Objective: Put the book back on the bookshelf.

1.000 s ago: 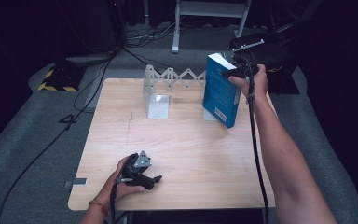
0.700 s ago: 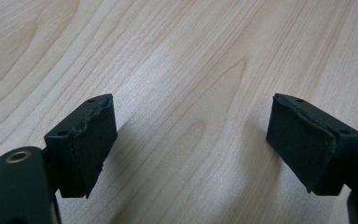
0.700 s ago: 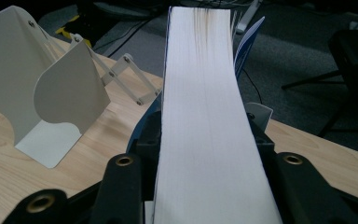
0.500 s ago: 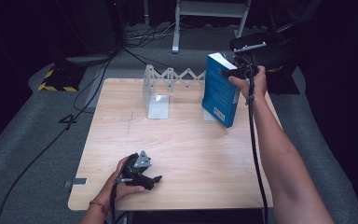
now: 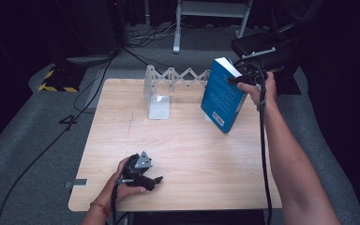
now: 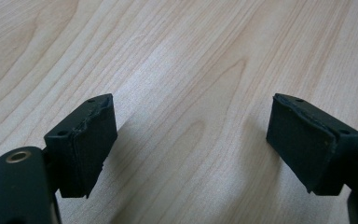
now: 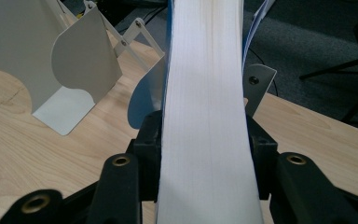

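A blue book (image 5: 222,98) with white page edges (image 7: 205,116) is held tilted at the back right of the wooden table (image 5: 192,154). Its lower corner is at or just above the tabletop. My right gripper (image 5: 238,79) grips its upper end, one jaw on each cover (image 7: 205,154). These jaws have just been opening slightly, with the book still pressed between them. My left gripper (image 5: 153,180) rests near the front left edge of the table. Its jaws (image 6: 191,144) stand wide apart over bare wood with nothing between them.
A white metal bookend rack (image 5: 157,89) with an accordion link stands at the back centre of the table, left of the book (image 7: 74,70). Cables lie on the grey floor to the left and behind. A black chair is behind the right hand.
The book in the right gripper has tipped a little further, its lower corner swinging toward the near side. The left gripper has not moved.
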Tool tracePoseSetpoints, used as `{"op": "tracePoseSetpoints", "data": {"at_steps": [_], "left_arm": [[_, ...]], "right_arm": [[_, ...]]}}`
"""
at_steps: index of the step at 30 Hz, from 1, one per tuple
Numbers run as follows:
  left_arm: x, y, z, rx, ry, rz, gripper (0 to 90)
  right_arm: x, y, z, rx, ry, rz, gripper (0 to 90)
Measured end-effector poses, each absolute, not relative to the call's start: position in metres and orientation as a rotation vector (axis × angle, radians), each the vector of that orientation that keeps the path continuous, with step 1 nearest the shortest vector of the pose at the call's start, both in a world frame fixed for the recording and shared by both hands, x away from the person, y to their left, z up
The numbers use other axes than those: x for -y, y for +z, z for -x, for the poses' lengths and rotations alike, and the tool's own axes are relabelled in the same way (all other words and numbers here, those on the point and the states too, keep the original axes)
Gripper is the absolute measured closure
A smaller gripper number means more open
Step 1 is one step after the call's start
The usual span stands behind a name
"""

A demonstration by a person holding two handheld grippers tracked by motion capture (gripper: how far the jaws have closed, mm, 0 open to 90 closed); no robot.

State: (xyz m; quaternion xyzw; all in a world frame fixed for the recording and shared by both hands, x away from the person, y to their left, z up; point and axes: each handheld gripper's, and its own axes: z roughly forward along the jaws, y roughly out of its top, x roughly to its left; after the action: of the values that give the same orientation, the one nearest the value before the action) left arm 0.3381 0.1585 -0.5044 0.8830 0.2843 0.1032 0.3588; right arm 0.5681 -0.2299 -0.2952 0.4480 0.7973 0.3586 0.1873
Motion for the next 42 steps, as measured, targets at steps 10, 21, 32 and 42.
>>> {"op": "tracePoseSetpoints", "data": {"at_steps": [10, 21, 32, 42], "left_arm": [[-0.158, -0.504, -0.338, -0.737, 0.270, -2.276, 16.3], [-0.158, -0.504, -0.338, -0.736, 0.270, -2.277, 16.3], [-0.158, -0.504, -0.338, -0.737, 0.270, -2.276, 16.3], [-0.158, -0.505, -0.338, -0.737, 0.269, -2.275, 16.3]], "right_arm": [[0.228, -0.294, -0.575, -2.324, 0.896, -1.222, 53.1], [0.228, -0.292, -0.575, -2.356, 0.902, -1.233, 53.9], [0.239, -0.289, -0.556, -2.328, 0.845, -1.181, 37.6], [0.255, -0.292, -0.536, -2.310, 0.883, -1.173, 31.5]]}}
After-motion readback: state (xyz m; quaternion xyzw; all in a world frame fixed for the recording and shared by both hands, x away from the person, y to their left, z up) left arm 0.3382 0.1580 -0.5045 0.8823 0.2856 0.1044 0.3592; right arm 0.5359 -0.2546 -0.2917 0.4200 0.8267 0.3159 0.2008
